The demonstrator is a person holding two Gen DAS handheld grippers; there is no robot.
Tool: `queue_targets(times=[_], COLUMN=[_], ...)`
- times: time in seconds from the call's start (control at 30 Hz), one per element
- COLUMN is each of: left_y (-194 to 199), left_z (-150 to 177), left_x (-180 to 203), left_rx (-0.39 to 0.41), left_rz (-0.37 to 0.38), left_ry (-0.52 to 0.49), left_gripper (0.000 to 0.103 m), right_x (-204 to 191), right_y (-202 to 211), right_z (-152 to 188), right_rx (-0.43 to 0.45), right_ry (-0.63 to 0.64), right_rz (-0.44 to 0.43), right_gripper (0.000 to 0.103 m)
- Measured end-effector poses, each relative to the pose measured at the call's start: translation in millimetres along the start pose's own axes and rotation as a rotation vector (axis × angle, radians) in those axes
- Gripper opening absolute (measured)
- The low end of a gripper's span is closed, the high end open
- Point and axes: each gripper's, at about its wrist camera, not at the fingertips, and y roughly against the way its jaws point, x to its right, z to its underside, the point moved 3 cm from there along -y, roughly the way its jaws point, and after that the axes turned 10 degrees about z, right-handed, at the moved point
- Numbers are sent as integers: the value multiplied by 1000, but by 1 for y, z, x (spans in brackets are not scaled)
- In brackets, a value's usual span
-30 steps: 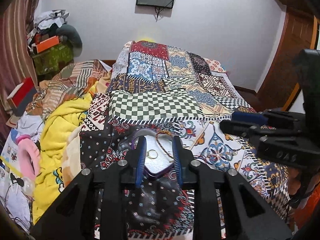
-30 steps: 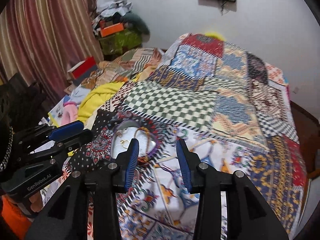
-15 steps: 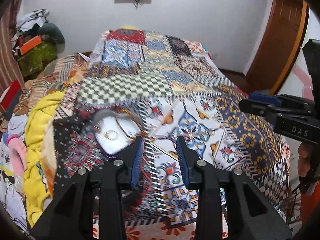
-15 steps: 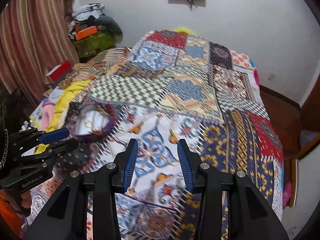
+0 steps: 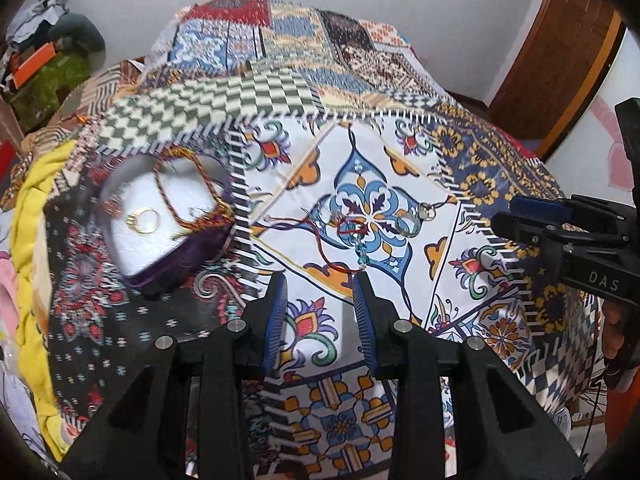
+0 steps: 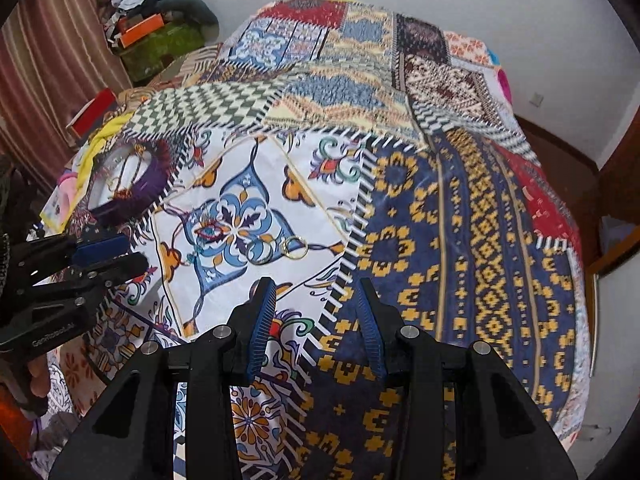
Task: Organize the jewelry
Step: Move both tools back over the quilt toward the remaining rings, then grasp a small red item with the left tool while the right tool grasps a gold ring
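My left jaws (image 5: 320,286) stand parted and empty above the bed's patchwork quilt (image 5: 400,148), and just ahead of them lies a red thread bracelet with blue beads (image 5: 352,236). My right jaws (image 6: 316,294) are likewise apart and hold nothing, with two loose rings (image 6: 295,247) ahead, slightly to the left. Further off to the left of both sits the purple heart-shaped box (image 5: 160,216), holding a gold ring (image 5: 143,219) and a braided cord (image 5: 188,196).

Left tongs (image 5: 320,280) gape empty above red bracelet (image 5: 350,229).
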Motion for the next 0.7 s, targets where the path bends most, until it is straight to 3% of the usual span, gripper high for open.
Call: queue_targets(times=[0.3,0.57,0.63,0.7], left_y=[-30,-48,-50,-52], left_z=[-2,-16,-19,-20], left_x=[7,8,6,3], left_rx=[-60,-44,-29,-22], left_rz=[59,85,74,64], left_ry=[-10,-25,-19,-11], left_gripper=[33,35,29,14], right_x=[-13,-14,-17,-22], right_y=[-13,-22,-24,-26], right_z=[-1,-1,0,0], right_rx=[-23,-55,-68,-74], right_ry=[30,24,21,27], right_rz=[-31,-78,-97,-115], right_gripper=[37,37,37,37])
